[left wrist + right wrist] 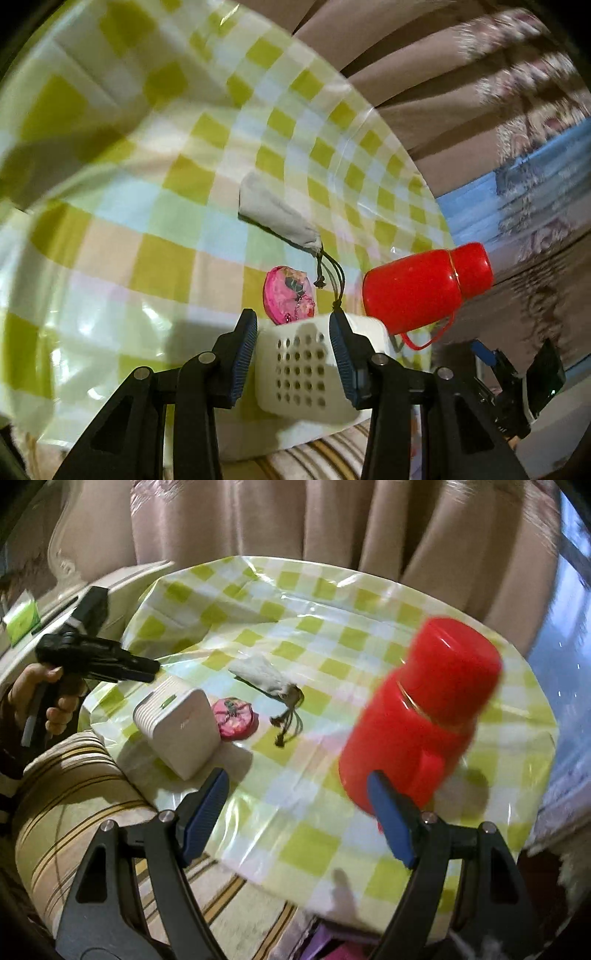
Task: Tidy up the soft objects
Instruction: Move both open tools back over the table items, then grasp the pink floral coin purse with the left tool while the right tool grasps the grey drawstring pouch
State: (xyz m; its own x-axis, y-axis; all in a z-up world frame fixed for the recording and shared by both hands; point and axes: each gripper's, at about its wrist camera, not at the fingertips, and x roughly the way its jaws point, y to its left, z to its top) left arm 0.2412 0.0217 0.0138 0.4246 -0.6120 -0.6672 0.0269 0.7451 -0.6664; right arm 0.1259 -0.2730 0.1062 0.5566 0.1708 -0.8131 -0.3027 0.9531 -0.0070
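nothing looks sorted yet: the grey pouch (264, 681) and pink coin purse (236, 717) lie mid-table by the white box (177, 731), untouched, with left gripper (293, 345) half-spread and right gripper (295, 808) wide, both empty.

Both pictures were bright but soft, with strong fisheye bending and dark corners. Glare streaked the shiny checked tablecloth (295, 812). The red flask (424, 716) was smeared by motion blur in the right view, as were the curtains (480, 92) in the left. Soft shadows lay beside the white box (177, 727).
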